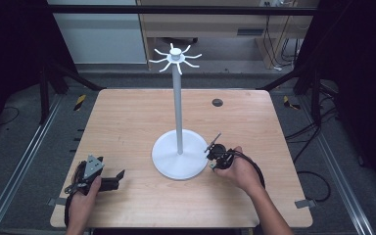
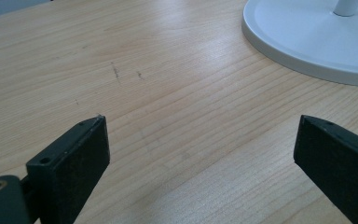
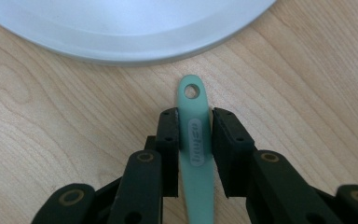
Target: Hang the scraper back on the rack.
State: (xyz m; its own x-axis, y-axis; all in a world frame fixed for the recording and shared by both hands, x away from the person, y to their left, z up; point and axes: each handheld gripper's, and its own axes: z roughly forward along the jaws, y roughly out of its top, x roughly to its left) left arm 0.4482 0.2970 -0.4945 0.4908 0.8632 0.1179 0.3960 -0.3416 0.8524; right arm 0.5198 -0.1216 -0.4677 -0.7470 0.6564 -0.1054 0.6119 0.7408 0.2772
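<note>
The right gripper [image 3: 195, 128] has its two jaws set on either side of a mint-green utensil handle [image 3: 196, 149], the pads touching or all but touching its flanks; I judge this the pinch that begins a pick-up. The handle lies flat on the table, its hanging hole just beyond the jaw tips and pointing at the rim of the white stand base [image 3: 121, 32] a little farther on. Nothing is lifted yet, and what is left looks like raising the handle and threading that hole onto one of the hooks [image 1: 175, 58] atop the pole [image 1: 177, 107].

The left gripper [image 2: 200, 158] rests idle, jaws spread wide with only bare wood between them; the base edge sits well ahead and to their right.

The table [image 1: 127, 122] is pale wood with fine grain and a few dark scuffs, plus a round cable hole [image 1: 217, 102] near its far edge. Beyond lie grey carpet, black frame rails, loose cables and a light cabinet.
</note>
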